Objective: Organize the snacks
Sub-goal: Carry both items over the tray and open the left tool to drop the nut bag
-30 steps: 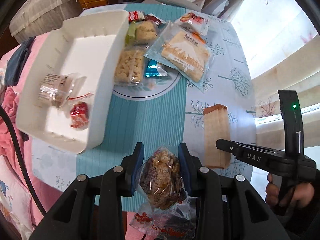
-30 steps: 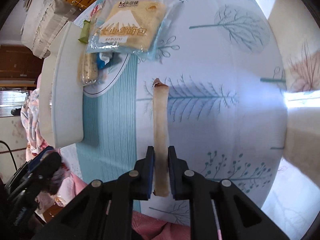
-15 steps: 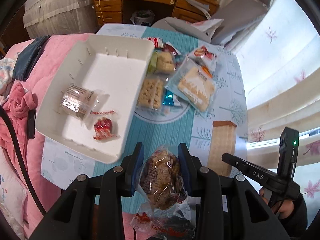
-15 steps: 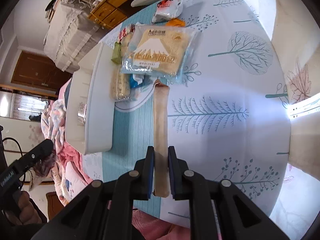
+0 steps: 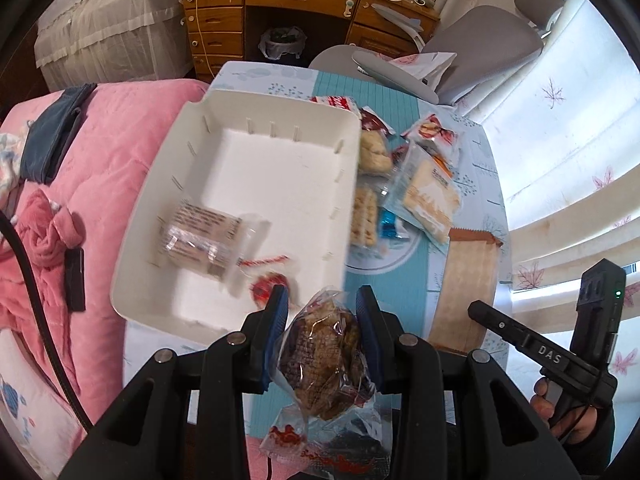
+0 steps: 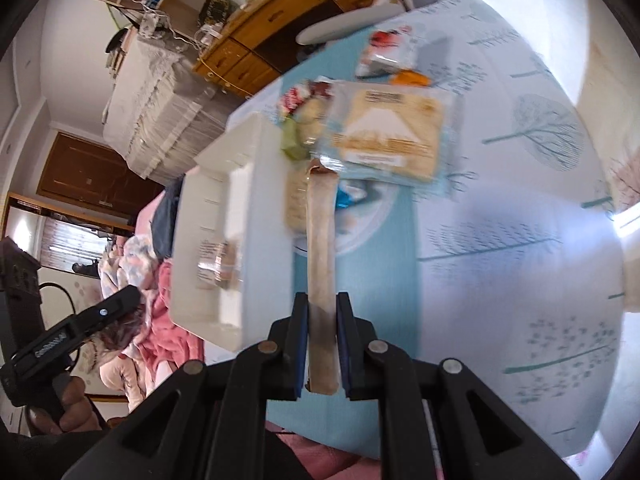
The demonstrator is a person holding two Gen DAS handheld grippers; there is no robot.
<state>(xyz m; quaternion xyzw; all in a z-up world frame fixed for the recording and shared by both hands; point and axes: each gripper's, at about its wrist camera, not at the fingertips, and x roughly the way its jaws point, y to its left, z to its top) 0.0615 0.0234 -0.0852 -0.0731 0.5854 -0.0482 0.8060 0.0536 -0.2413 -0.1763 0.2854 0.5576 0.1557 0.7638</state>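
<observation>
My left gripper (image 5: 320,308) is shut on a clear bag of brown cake (image 5: 320,364), held above the near right corner of the white tray (image 5: 160,208). Inside the tray lie a clear wrapped cake (image 5: 200,240) and a small red sweet (image 5: 266,284). My right gripper (image 6: 322,312) is shut on a flat tan biscuit pack (image 6: 320,232), gripped on edge above the table; the same pack (image 5: 464,284) shows at the right of the left wrist view. Loose snacks lie right of the tray, among them a bread bag (image 5: 428,196) with a mountain print.
The table wears a tree-print cloth (image 6: 520,240) with a teal runner. A pink quilt (image 5: 100,128) lies left of the tray. A wooden desk (image 5: 288,4) and a grey chair (image 5: 488,44) stand beyond the table. A hand (image 5: 568,412) holds the right gripper's handle.
Both grippers have risen with their snacks held. The left one has drifted toward the tray, which now sits closer under it. The right one has tipped up, showing more of the room.
</observation>
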